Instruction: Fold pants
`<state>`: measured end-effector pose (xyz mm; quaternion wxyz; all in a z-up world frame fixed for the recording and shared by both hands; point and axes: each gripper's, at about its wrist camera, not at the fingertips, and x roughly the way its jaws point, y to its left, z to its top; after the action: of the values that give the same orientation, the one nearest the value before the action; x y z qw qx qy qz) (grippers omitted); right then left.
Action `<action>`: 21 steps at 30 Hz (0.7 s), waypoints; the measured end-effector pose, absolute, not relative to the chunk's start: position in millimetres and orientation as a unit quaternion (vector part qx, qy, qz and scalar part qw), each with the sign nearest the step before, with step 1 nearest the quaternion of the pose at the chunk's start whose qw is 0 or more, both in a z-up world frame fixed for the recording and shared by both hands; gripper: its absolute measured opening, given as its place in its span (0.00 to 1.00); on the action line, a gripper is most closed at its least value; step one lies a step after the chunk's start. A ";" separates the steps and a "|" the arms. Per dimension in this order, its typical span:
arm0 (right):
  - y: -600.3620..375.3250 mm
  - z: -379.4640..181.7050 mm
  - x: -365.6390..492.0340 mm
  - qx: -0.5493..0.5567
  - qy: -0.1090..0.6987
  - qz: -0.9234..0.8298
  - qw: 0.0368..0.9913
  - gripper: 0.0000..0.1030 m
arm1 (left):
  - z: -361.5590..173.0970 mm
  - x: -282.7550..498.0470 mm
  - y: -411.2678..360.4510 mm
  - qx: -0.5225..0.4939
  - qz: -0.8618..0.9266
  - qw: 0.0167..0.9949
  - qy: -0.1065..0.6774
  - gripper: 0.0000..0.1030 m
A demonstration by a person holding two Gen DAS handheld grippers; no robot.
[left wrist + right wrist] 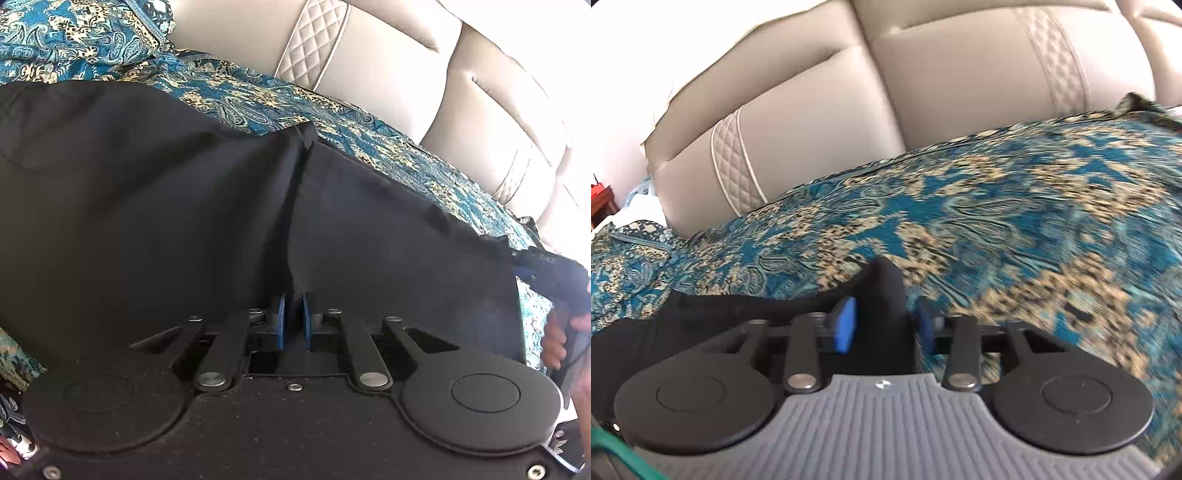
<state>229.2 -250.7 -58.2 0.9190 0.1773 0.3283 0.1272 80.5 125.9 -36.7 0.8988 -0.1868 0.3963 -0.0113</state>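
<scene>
The left tool point(294, 317) is pinched nearly closed, its blue pads point(281, 321) a narrow slit apart with a ridge of the black pants point(147, 206) caught between them; a raised crease runs from the pads straight away toward the far edge of the cloth. In the right wrist view the right tool point(886, 325) stands wider, its blue pads point(846, 325) pressed against either side of a thick bunched fold of the same pants point(882, 295), which rises in a peak between them. The pants lie spread over a teal and cream paisley cover point(1015, 229) on a sofa, taking up most of the near part of the seat in the left wrist view, with their long axis running left to right across the seat, roughly along the front of the backrest, and their far edge falling short of the cover's back edge. At the right edge of that view the black cloth narrows to a stretched corner that reaches the other tool and the person's hand point(554, 339); faint pale lettering shows there but is too small to read. Beyond the cover rises the beige leather backrest point(849, 122), with quilted diamond-stitched strips point(737, 166) between its cushions.
</scene>
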 end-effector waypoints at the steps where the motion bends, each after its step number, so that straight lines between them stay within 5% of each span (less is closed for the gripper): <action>1: -247.5 -57.0 232.5 0.172 0.332 0.123 0.919 0.21 | -36.8 79.6 126.0 -0.187 -0.012 0.899 0.395 0.10; 7: -240.9 -57.2 230.0 0.128 0.312 0.080 0.938 0.19 | -38.2 78.8 125.3 -0.186 -0.019 0.900 0.393 0.12; 11: -251.6 -57.2 231.3 0.159 0.302 0.057 0.938 0.55 | -38.4 77.8 123.9 -0.178 -0.019 0.903 0.391 0.12; 13: -246.3 -48.6 223.0 0.123 0.284 0.034 0.950 0.65 | -38.8 77.6 124.9 -0.180 -0.021 0.903 0.390 0.12; 21: -171.1 -4.8 182.0 0.000 0.215 0.141 0.966 0.71 | -40.3 75.6 130.8 -0.192 -0.029 0.901 0.387 0.12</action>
<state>182.0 -171.1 -4.8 0.9664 0.0003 0.2150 0.1411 75.6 130.8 -40.3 0.9015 -0.1923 0.3866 -0.0294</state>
